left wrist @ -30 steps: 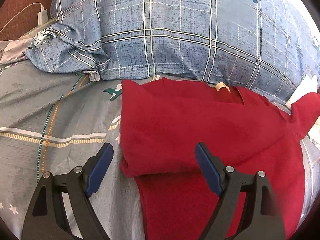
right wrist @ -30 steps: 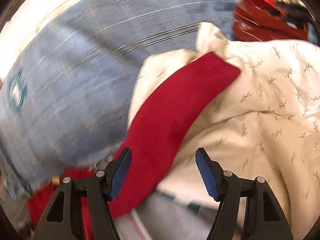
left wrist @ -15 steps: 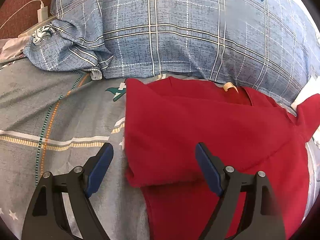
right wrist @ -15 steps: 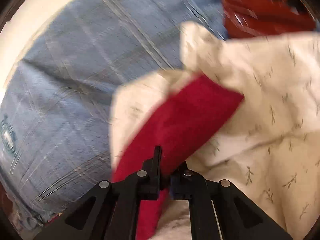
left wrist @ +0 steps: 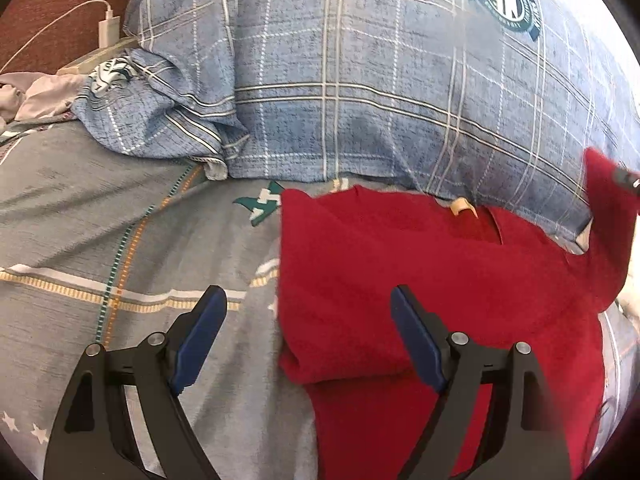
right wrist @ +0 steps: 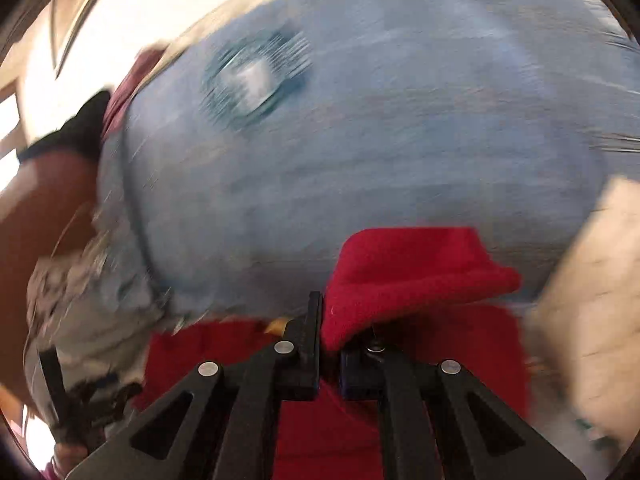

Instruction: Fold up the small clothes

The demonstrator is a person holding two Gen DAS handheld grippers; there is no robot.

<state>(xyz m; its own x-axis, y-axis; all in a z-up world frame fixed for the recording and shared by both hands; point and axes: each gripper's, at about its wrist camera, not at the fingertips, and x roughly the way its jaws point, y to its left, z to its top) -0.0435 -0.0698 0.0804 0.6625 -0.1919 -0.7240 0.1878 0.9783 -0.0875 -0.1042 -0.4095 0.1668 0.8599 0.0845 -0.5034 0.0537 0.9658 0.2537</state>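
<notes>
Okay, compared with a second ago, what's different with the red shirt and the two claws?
The right claw closed on the red shirt's sleeve and lifted it off the white cloth, swinging it over toward the shirt's body; the sleeve now hangs raised against the blue plaid pillow. The left claw stayed open over the shirt's folded left edge, and the shirt itself lies as before.

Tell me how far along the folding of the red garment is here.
Done: one side of the red garment already lies folded over the body, beside the open left gripper. In hand: the right gripper is shut on the other sleeve, lifted in front of the blue plaid pillow. Left: laying that sleeve across and folding the body.
</notes>
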